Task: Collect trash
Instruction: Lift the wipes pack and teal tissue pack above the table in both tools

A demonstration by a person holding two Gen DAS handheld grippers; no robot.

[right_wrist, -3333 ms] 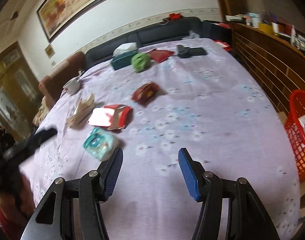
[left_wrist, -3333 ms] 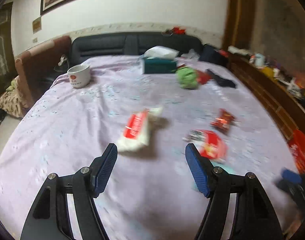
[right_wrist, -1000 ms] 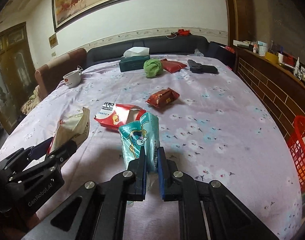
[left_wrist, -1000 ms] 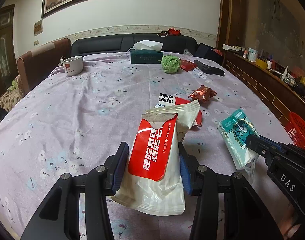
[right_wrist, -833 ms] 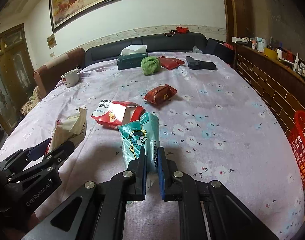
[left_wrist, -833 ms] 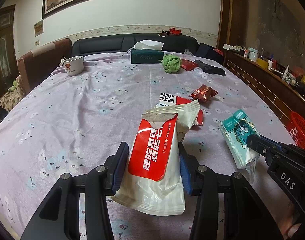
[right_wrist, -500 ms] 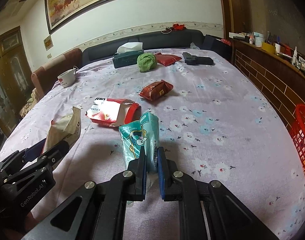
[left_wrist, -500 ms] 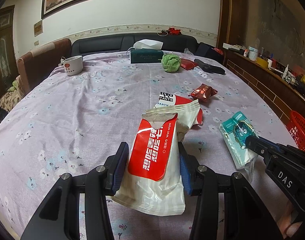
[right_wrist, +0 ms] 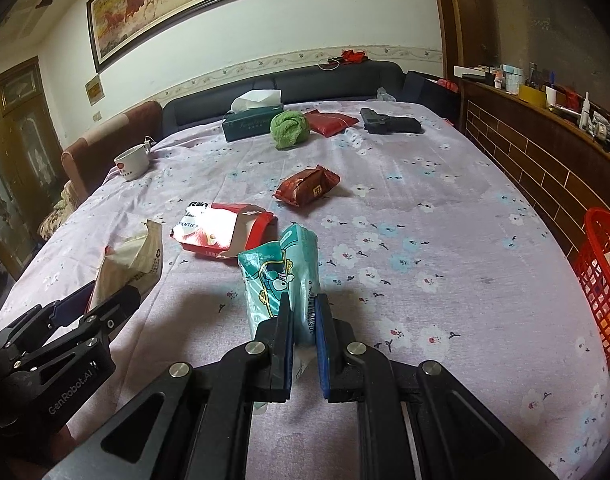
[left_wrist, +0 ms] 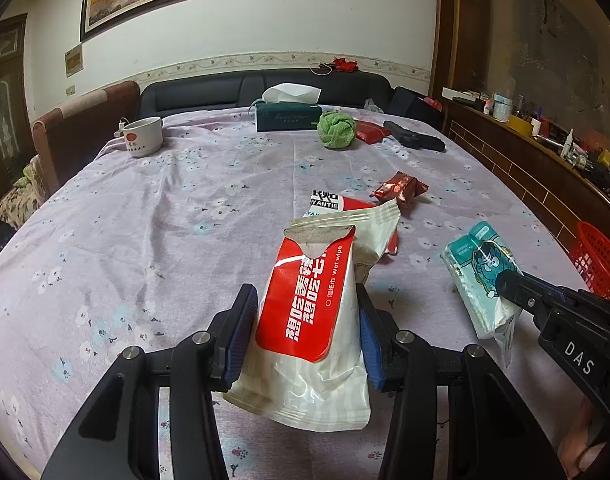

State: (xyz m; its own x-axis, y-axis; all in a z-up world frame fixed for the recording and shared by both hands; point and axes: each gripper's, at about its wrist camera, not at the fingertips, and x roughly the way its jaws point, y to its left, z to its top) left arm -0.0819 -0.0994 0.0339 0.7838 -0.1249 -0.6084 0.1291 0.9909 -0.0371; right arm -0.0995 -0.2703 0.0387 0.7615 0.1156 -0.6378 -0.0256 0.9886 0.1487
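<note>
Since 3.3 s ago: left hand-held gripper (left_wrist: 305, 332), then wide open and empty, clamps wet-wipe pack (left_wrist: 319, 320); right hand-held gripper (right_wrist: 303, 324) pinches teal tissue pack (right_wrist: 283, 276). Both packs lifted above the worktop (right_wrist: 445, 220), red basket (right_wrist: 603, 280) alongside.

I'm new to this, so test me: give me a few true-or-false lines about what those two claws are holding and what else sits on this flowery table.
1. The left claw grips a red-and-white wet wipe pack. True.
2. The right claw is empty. False: it pinches a teal tissue pack.
3. A white cup stands at the table's far left. True.
4. The red basket sits on the tablecloth. False: it stands beside the table.
</note>
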